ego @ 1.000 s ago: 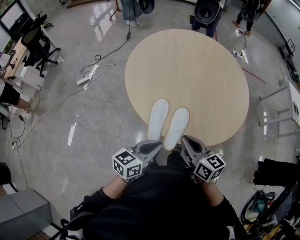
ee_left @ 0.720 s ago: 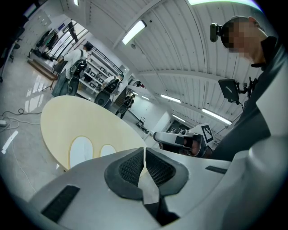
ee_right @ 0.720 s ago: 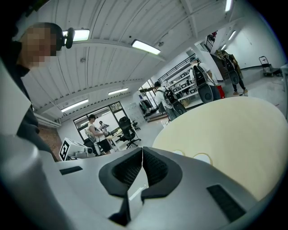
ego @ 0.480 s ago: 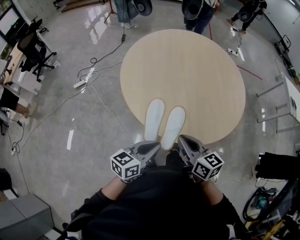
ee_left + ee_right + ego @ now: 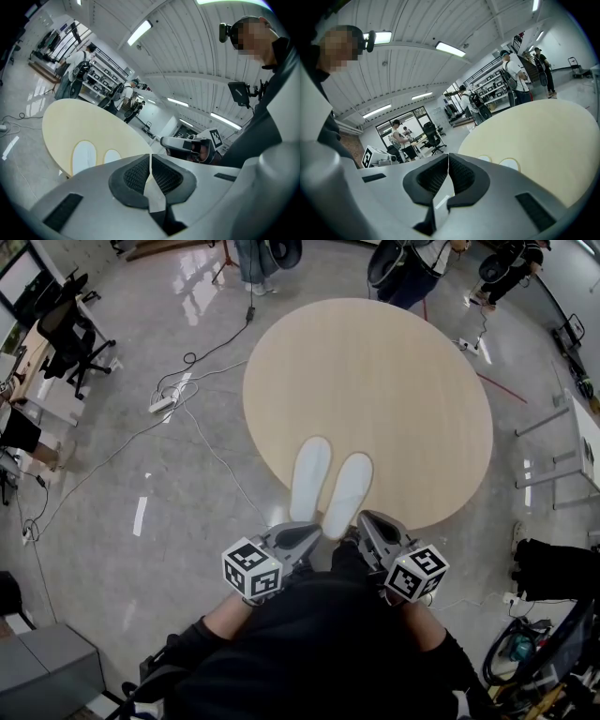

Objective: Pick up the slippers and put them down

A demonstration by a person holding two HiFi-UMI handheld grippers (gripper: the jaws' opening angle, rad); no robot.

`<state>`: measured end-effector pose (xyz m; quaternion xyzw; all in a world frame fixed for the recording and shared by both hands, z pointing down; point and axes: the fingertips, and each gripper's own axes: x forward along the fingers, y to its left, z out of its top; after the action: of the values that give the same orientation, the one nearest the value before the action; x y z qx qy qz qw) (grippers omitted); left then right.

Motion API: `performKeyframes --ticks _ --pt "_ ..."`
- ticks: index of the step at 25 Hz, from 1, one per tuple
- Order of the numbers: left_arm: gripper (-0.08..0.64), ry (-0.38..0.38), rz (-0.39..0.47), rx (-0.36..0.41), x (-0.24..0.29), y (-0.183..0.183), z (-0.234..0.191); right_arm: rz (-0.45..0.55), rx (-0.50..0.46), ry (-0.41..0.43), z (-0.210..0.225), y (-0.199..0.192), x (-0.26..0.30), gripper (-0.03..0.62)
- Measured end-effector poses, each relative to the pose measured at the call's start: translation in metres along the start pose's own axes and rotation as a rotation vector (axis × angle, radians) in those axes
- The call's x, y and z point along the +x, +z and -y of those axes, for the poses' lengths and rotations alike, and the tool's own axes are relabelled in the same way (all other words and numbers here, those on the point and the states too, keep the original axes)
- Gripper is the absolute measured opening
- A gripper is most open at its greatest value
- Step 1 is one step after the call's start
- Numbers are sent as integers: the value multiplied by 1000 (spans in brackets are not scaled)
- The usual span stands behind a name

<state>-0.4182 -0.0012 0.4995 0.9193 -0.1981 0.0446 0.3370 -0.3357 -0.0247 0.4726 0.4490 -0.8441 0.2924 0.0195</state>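
While left claw [image 5: 312, 531] and right claw [image 5: 368, 520] are clenched empty, white slippers [image 5: 310, 474] lie just ahead, long axes pointing away, probably one per claw.

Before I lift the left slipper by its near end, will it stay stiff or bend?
The left slipper looks thin and flat, so it probably droops when held by one end. It likely weighs little. Lying flat on the table, it should slide rather than roll.
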Motion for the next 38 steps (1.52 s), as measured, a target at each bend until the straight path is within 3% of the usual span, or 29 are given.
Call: performKeyframes --ticks 20,26,38 --pt "26 -3 -6 -15 3 -7 -2 -12 -35 -6 -1 -7 -4 15" --pt "26 82 40 -56 -7 -18 -13 -56 -27 58 4 -20 10 15" --pt "26 24 -4 -44 3 -13 -5 -25 -21 -6 7 -13 -5 15"
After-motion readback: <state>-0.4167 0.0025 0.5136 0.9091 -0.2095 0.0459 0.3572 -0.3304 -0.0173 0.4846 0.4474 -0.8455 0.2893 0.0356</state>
